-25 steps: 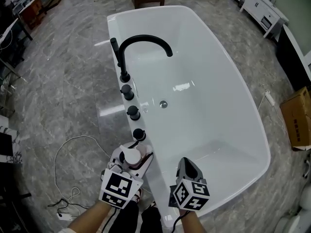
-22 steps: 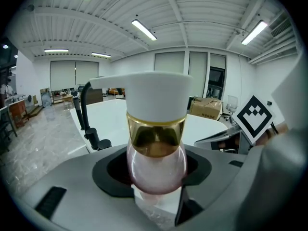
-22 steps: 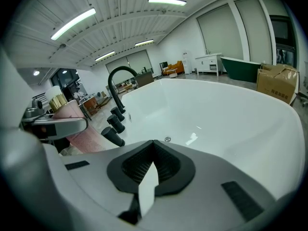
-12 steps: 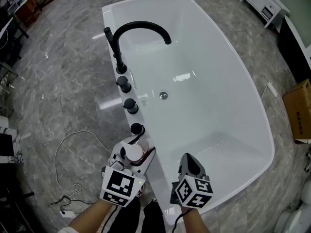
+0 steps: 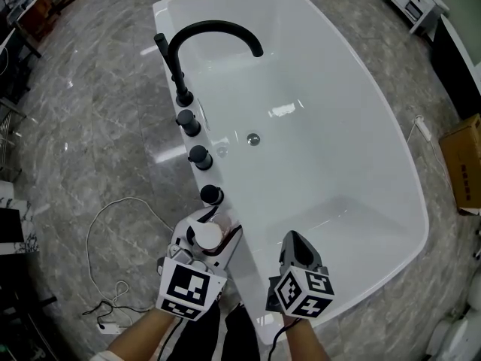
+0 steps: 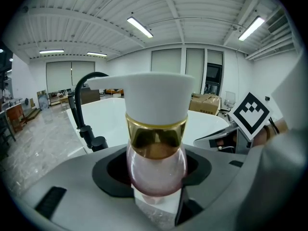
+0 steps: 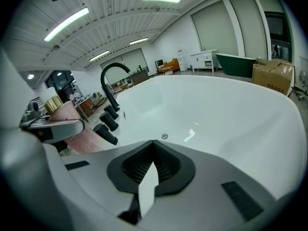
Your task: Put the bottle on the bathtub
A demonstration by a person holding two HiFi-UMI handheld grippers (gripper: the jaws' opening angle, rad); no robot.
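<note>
My left gripper point(image 5: 204, 235) is shut on a pink bottle point(image 5: 205, 237) with a white cap and a gold collar. In the left gripper view the bottle point(image 6: 156, 150) stands upright between the jaws, filling the middle. It hangs over the near left rim of the white bathtub point(image 5: 368, 149), just short of the nearest black knob point(image 5: 212, 195). My right gripper point(image 5: 295, 248) is shut with nothing in it, over the tub's near end. In the right gripper view the bottle point(image 7: 72, 126) and the left gripper show at the left.
A black arched faucet point(image 5: 207, 40) and a row of black knobs point(image 5: 199, 155) run along the tub's left rim. The drain point(image 5: 253, 138) lies in the basin. A white cable point(image 5: 105, 232) trails on the grey marble floor at the left. A cardboard box point(image 5: 462, 164) stands at the right.
The view has drifted so the tub sits slightly higher in the frame. Both grippers have kept their places, and the bottle stays held in the left one.
</note>
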